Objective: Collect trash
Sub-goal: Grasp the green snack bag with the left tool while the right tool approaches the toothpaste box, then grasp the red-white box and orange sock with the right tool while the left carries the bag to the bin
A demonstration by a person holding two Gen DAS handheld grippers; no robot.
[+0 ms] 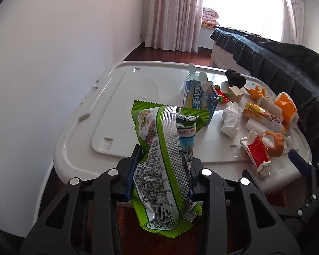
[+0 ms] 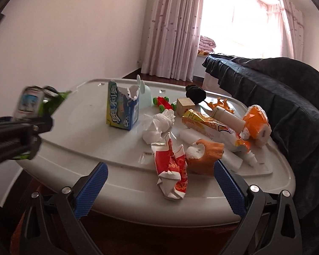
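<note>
My left gripper (image 1: 163, 163) is shut on a green snack wrapper (image 1: 163, 161) and holds it up at the near edge of the white lid table (image 1: 85, 127). The wrapper and left gripper show blurred at the left of the right wrist view (image 2: 38, 104). My right gripper (image 2: 160, 174) is open, its blue pads either side of a crumpled red and white wrapper (image 2: 171, 170) at the table's near edge. Other trash lies on the table: a torn blue carton (image 2: 123, 108), a crumpled white tissue (image 2: 157, 125), an orange snack packet (image 2: 210, 125).
Toys stand at the back of the table: a red car with green wheels (image 2: 164, 104), a wooden cube (image 2: 185, 105), an orange dinosaur (image 2: 221, 105), a black lump (image 2: 195, 93). An orange glove (image 2: 204, 155) lies by the right pad. A dark bed (image 2: 287, 97) borders the right side.
</note>
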